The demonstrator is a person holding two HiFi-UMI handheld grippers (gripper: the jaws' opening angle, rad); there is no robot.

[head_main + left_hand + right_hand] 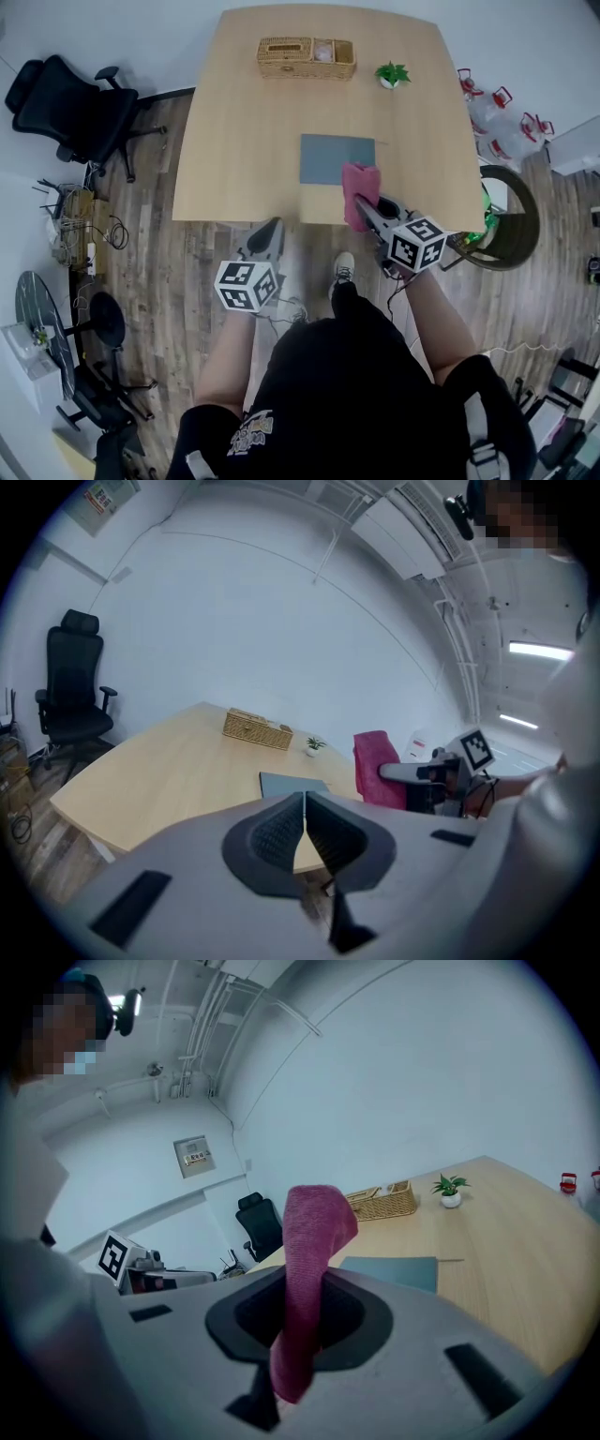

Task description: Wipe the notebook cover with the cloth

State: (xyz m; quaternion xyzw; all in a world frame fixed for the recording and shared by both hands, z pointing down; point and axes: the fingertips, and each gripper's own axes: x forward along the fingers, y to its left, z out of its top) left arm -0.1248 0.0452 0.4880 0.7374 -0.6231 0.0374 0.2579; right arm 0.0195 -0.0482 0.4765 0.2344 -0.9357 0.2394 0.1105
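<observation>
**Notebook** (337,159): grey cover, closed, lying flat on the wooden table (234,141) near the edge where the person stands. Nothing rests on it.

**Cloth** (359,192): pink, folded into a loose strip and standing up out of the jaws. From the head view it sits at the notebook's near right corner. I cannot tell whether it touches the cover yet.

**Right gripper** (367,208): jaws pinching the cloth partway along its length, with a tail hanging below the grip. It points in from the notebook's near right side.

**Left gripper** (270,230): jaws pressed together with nothing between them. It is held to the near left of the notebook, off the table edge and well apart from the cover.

**Wicker basket** (307,58), **potted plant** (392,74): both well beyond the notebook, out of the wiping path.

**Handling note**: wiping looks about to start.
- Lower the free fold onto the cover so fabric meets it, not the hard jaw tips.
- Sweep from the near right corner across to the far left in overlapping strokes.
- A light notebook will likely slide — the shut left gripper could press on the near left corner to pin it.
- Keep the pinch firm, or the cloth may drag out.
</observation>
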